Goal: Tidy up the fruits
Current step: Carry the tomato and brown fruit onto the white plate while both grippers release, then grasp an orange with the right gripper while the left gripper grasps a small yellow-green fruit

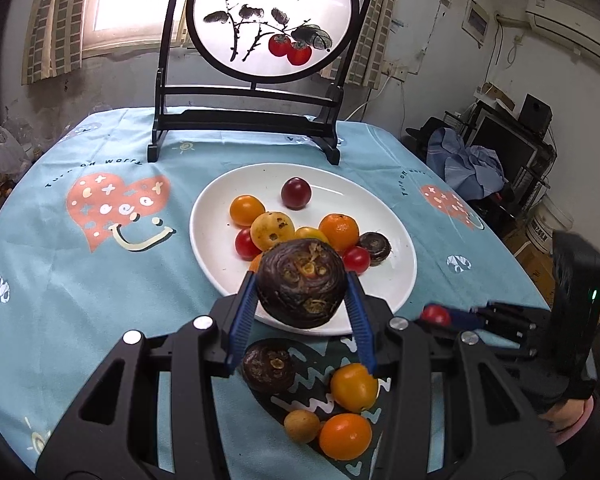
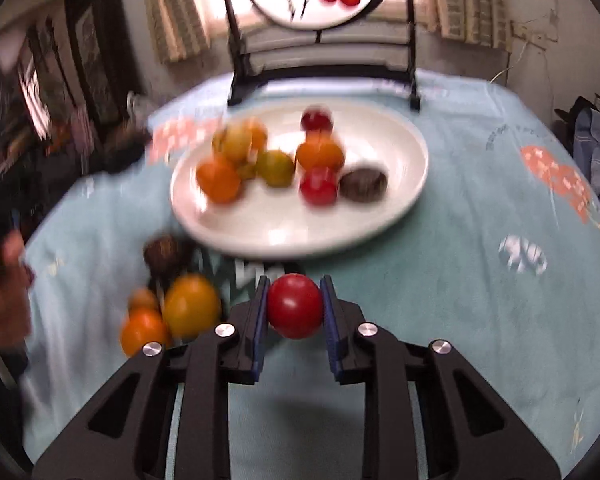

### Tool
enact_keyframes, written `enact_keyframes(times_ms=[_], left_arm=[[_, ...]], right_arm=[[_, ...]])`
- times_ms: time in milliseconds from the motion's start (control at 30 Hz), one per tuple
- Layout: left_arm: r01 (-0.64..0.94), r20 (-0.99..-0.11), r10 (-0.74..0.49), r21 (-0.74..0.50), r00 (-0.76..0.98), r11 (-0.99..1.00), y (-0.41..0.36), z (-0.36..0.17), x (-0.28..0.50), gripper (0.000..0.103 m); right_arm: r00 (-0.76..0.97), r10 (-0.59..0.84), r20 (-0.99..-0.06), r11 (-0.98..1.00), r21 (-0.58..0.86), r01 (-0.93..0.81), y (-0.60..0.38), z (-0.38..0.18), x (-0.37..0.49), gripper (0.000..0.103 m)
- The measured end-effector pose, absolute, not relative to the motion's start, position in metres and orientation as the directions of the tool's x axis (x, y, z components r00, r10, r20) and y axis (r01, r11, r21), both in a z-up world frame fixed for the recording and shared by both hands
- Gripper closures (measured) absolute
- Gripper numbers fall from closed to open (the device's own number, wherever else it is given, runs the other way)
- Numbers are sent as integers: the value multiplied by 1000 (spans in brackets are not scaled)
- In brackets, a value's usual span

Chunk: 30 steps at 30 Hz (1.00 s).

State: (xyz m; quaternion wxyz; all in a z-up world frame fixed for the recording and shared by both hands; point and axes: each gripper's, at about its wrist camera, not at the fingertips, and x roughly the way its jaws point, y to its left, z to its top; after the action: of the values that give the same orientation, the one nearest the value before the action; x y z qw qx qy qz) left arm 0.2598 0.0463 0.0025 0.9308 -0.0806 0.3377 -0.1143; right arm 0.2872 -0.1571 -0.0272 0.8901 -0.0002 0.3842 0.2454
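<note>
My left gripper [image 1: 301, 280] is shut on a large dark brown water chestnut [image 1: 302, 292], held just above the near rim of the white plate [image 1: 216, 256]. The plate holds several fruits: oranges, red cherry tomatoes, a yellow fruit, a dark plum [image 1: 296, 193] and a small water chestnut [image 1: 375, 247]. My right gripper [image 2: 295, 280] is shut on a red cherry tomato [image 2: 295, 306] over the cloth, short of the plate [image 2: 276, 236]. In the left wrist view this tomato [image 1: 436, 315] shows at the right. The right wrist view is blurred.
On the blue tablecloth [image 1: 80, 280] below my left gripper lie another water chestnut [image 1: 268, 366], two oranges [image 1: 354, 386] and a small tan fruit [image 1: 302, 426]. A black stand with a round painting [image 1: 256, 120] rises behind the plate. A person's hand [image 2: 4, 304] shows at the left.
</note>
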Motion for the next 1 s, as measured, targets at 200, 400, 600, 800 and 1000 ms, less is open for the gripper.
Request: enact_keyframes(times_ms=[200,400,600,800,1000], left_arm=[[168,-638,-251,-189,728,967,18,-5,281,58],[182,-690,-190,-85,698,980,-10,-24,306,58],[156,-674,-185,-104,715,982,0,-17,301,25],[105,-554,-164,-135,816,985,39,20,254,3],[-67,-597,-79,-218,798,974,86,3,231,2]], right_arm=[[643,395,-656,912,195,-361,-144,-23,349,78],[617,405,-675,905,201,-374,-139,-41,373,77],[617,417,-667,907,256,-336,-155,-31,368,53],[653,434,-621,901,296,-317,-170,-5,323,53],[599,511,-616,859,344,-379,-168,-12,265,46]])
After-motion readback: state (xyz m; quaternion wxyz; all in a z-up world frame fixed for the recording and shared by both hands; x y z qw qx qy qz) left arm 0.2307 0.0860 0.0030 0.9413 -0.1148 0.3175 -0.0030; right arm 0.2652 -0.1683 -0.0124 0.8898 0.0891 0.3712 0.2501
